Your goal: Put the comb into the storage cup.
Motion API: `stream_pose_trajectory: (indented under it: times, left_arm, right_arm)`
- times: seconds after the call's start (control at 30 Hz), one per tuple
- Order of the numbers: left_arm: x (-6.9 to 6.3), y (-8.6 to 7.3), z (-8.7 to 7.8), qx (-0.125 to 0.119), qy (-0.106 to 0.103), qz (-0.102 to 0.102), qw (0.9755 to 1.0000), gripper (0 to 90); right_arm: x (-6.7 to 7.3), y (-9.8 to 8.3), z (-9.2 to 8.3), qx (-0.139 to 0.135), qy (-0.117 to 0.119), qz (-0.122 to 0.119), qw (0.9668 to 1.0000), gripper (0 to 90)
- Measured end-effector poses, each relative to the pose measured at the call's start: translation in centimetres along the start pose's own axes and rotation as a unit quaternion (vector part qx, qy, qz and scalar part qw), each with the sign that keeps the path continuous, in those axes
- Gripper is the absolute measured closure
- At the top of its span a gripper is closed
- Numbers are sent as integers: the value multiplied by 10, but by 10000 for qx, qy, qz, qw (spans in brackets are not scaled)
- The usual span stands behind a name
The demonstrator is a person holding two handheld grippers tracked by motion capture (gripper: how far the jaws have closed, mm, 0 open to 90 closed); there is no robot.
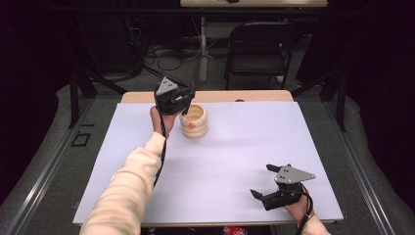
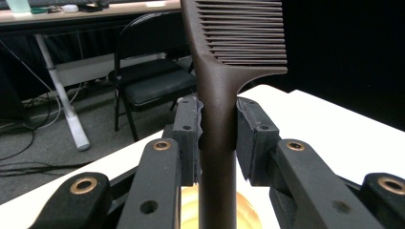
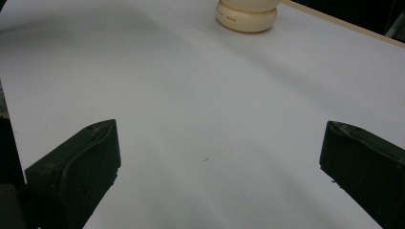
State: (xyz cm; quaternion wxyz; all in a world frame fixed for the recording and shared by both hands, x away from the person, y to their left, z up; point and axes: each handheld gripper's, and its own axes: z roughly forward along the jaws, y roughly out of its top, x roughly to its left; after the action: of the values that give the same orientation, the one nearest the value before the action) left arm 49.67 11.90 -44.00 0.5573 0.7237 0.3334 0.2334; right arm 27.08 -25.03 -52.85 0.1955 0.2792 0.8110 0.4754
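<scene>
White tabletop (image 1: 235, 161): left hand-held gripper (image 2: 217, 138) clamps comb (image 2: 217, 95) upright directly above cream holder (image 1: 194, 122); right hand-held gripper (image 3: 219, 157) gapes wide, well apart.

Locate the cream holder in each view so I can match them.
High view: cream holder at the table's far left-centre, under the left gripper.
Left gripper view: its yellow rim at bottom centre, behind the comb.
Right gripper view: top centre.
Shared landmark: white table.
</scene>
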Motion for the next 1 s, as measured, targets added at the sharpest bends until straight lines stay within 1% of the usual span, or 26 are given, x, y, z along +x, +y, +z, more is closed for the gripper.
stream_pose_trajectory:
  times: [0.1,0.2,0.27,0.43,0.6,0.63,0.73,0.83,1.0]
  left_arm:
    - [0,-1,2,-6,26,26,10000,720]
    - [-1,-2,3,-74,46,3,10000,719]
    - [0,-2,3,-57,11,-7,10000,719]
    - [1,-5,6,-97,27,-60,9999,719]
    - [1,-7,9,-120,37,-70,9999,719]
    - [1,-8,9,-132,4,-53,9999,719]
    - [2,-8,9,-155,16,-39,9999,719]
    - [3,-9,10,-176,23,-65,9998,719]
    - [4,-12,11,-198,-33,-81,9998,719]
  right_arm:
    - [0,0,0,0,-9,-19,10000,0]
    - [0,0,0,-12,-5,2,10000,0]
    - [0,0,-1,-10,-5,-13,10000,0]
    - [0,0,-1,-11,1,12,10000,0]
    - [0,0,-1,-10,8,-18,10000,0]
    - [0,0,-1,-12,7,-16,10000,0]
    - [0,0,0,-11,15,-12,10000,0]
    - [0,0,0,-13,22,-17,10000,0]
    - [0,0,0,-3,22,-17,10000,0]
